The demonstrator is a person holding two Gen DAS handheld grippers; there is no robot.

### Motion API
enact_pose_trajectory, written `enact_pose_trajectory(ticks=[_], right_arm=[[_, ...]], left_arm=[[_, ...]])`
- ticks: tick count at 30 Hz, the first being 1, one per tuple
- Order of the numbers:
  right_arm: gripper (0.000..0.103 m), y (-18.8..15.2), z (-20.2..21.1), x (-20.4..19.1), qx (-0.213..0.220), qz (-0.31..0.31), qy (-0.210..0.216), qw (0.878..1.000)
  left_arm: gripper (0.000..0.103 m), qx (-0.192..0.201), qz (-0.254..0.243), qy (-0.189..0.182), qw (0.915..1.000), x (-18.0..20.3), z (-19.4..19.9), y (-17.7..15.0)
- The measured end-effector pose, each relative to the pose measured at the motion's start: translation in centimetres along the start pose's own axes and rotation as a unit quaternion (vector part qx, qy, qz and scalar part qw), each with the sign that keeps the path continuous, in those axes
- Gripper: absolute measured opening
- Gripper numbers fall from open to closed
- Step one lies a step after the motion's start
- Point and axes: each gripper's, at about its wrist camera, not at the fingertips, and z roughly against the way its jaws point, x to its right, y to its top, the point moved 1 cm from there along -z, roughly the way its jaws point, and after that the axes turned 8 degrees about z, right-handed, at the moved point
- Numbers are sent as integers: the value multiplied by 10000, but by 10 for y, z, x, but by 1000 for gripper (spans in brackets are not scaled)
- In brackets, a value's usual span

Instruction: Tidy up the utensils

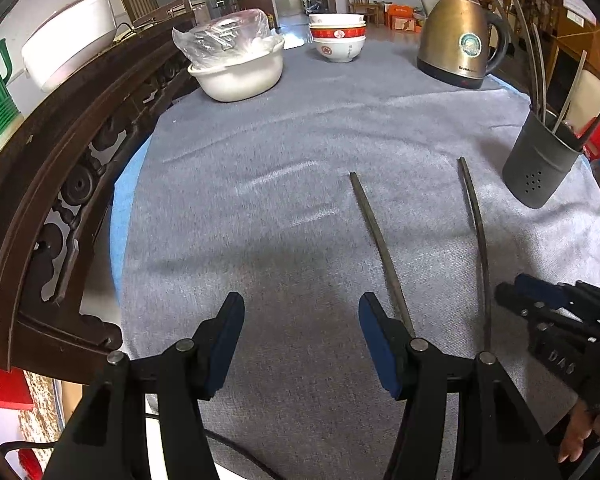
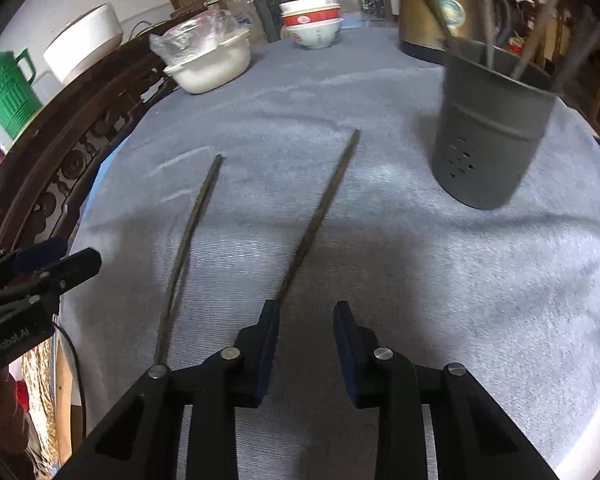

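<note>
Two dark chopsticks lie on the grey cloth. In the left wrist view the left chopstick (image 1: 376, 240) runs up from beside my right finger, and the right chopstick (image 1: 478, 236) lies further right. My left gripper (image 1: 302, 340) is open and empty. In the right wrist view the left chopstick (image 2: 188, 248) and the right chopstick (image 2: 320, 216) lie ahead. My right gripper (image 2: 306, 340) is open and empty, its left finger next to the near end of the right chopstick. A grey utensil holder (image 1: 544, 160) (image 2: 488, 128) stands at the right with several utensils in it.
At the back stand a white basin with a plastic-wrapped bowl (image 1: 236, 64), stacked bowls (image 1: 338, 38) and a brass kettle (image 1: 456, 36). A carved dark wooden chair back (image 1: 60, 184) runs along the table's left edge. A green jug (image 2: 8, 92) stands beyond it.
</note>
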Motion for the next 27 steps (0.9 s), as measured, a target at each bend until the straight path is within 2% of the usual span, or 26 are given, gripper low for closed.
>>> enact_pose_trajectory(ticks=[5,9,21,27], right_arm=[[32,0,9,17,103,-455,317,9984],[32,13,13,22,177,-617,388,9972],[34,44,5,21,192,-581,159,9980],[34,67,-13,19,58,-525,-153,9985]], left_arm=[[61,11,-86,4,10000,5,-1,2],[61,11,-142,51,9999,12,-4,9],[61,199,-248,57,9995,21,1,22],[61,170,-230,64,9996,17,-4,24]])
